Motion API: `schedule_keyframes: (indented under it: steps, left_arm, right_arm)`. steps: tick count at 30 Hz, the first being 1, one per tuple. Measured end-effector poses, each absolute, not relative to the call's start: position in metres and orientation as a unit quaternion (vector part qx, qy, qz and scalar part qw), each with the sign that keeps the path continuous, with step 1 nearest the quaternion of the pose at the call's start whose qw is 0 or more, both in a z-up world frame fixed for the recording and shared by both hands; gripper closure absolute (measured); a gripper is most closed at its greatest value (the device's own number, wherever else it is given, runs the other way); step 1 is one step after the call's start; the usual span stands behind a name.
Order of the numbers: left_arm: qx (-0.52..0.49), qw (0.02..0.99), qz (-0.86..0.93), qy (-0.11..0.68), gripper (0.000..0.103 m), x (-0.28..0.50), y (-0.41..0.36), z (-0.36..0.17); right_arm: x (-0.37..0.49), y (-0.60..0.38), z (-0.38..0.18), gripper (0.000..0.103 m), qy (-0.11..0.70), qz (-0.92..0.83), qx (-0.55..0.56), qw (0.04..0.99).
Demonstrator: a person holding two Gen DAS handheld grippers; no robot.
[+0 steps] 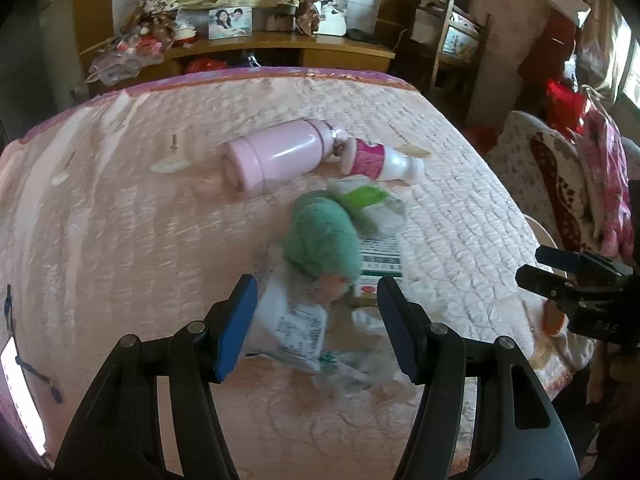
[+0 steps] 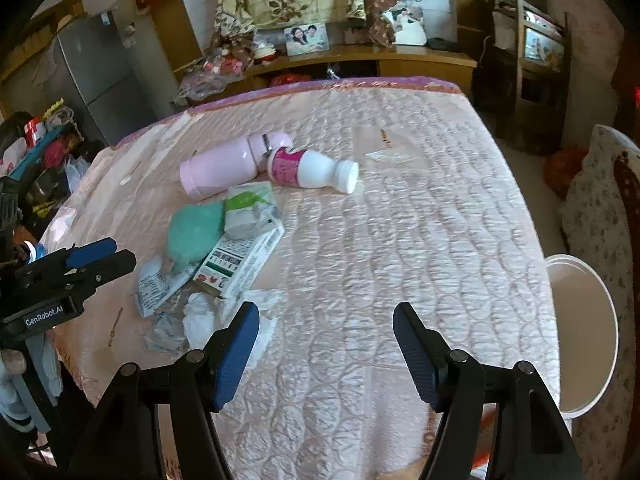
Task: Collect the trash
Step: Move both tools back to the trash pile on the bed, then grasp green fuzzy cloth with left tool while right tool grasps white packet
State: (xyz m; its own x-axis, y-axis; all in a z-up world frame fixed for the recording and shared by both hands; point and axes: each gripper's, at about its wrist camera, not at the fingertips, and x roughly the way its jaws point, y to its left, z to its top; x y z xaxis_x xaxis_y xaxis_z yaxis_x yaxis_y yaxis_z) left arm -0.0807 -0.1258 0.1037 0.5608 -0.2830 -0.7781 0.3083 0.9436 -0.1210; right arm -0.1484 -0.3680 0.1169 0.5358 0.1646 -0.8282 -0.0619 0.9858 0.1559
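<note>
Trash (image 2: 208,272) lay in a loose heap on the pink quilted bed (image 2: 400,240), at about ten o'clock from the right gripper (image 2: 326,344) and straight ahead at twelve o'clock of the left gripper (image 1: 316,322). The heap held a printed white wrapper (image 1: 292,328), a green-and-white carton (image 2: 240,264), a crumpled green-printed packet (image 2: 250,210), white tissue (image 2: 200,320) and a teal knitted piece (image 2: 194,232) lying on top of the paper.

The left wrist view was blurred but showed the left gripper's blue pads (image 1: 236,328) spread wide, one at each side of the wrapper, gripping nothing. Only the right wrist view showed the white bin (image 2: 580,340) at three o'clock, beside the bed's edge; its inside looked bare white, though the bottom was out of sight. That view also showed the right gripper's fingers parted over bare quilt, holding nothing, and a grey fridge (image 2: 92,72) at ten o'clock.

Beyond the heap, at twelve o'clock, a pink flask (image 2: 224,168) lay on its side, its cap end touching a white bottle with a pink label (image 2: 312,170), also on its side. Small scraps (image 2: 388,156) lay farther out on the quilt. A wooden shelf (image 2: 360,60) behind the bed carried a framed photo (image 2: 306,39). Nothing stood between either gripper and the heap.
</note>
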Motion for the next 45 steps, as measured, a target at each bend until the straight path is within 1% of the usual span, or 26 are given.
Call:
schedule_keyframes:
  steps: [11, 17, 19, 20, 24, 27, 34, 40, 43, 44, 45]
  left_arm:
    - [0.023, 0.869, -0.187, 0.458, 0.042, -0.036, -0.151, 0.088]
    - [0.034, 0.854, -0.18, 0.487, 0.042, -0.01, -0.168, 0.067]
    - [0.029, 0.852, -0.18, 0.491, 0.048, -0.004, -0.167, 0.063]
    - [0.025, 0.851, -0.182, 0.492, 0.06, -0.003, -0.165, 0.062]
    - [-0.006, 0.845, -0.197, 0.497, 0.064, -0.002, -0.149, 0.065]
    - [-0.027, 0.852, -0.195, 0.485, 0.065, -0.006, -0.13, 0.075]
    - [-0.026, 0.873, -0.183, 0.452, 0.065, -0.02, -0.105, 0.098]
    - [-0.036, 0.877, -0.177, 0.446, 0.065, -0.021, -0.091, 0.099]
    - [-0.039, 0.877, -0.174, 0.446, 0.065, -0.021, -0.089, 0.098]
    - [-0.04, 0.877, -0.174, 0.446, 0.065, -0.022, -0.089, 0.098]
    - [-0.042, 0.877, -0.174, 0.446, 0.065, -0.022, -0.089, 0.098]
  right_arm:
    - [-0.133, -0.36, 0.108, 0.036, 0.491, 0.068, 0.052, 0.867]
    - [-0.118, -0.362, 0.105, 0.036, 0.493, 0.068, 0.052, 0.866]
    - [-0.111, -0.361, 0.103, 0.036, 0.496, 0.07, 0.053, 0.864]
    - [-0.107, -0.359, 0.102, 0.036, 0.497, 0.073, 0.053, 0.863]
    - [-0.089, -0.349, 0.101, 0.036, 0.496, 0.082, 0.051, 0.863]
    - [-0.072, -0.339, 0.099, 0.036, 0.496, 0.096, 0.058, 0.861]
    - [-0.029, -0.31, 0.085, 0.036, 0.511, 0.113, 0.046, 0.851]
    - [0.0, -0.29, 0.068, 0.036, 0.537, 0.113, -0.004, 0.836]
    - [0.014, -0.291, 0.055, 0.036, 0.555, 0.115, 0.018, 0.824]
    - [0.017, -0.291, 0.052, 0.036, 0.56, 0.118, 0.028, 0.82]
    - [0.019, -0.292, 0.048, 0.042, 0.562, 0.119, 0.038, 0.818]
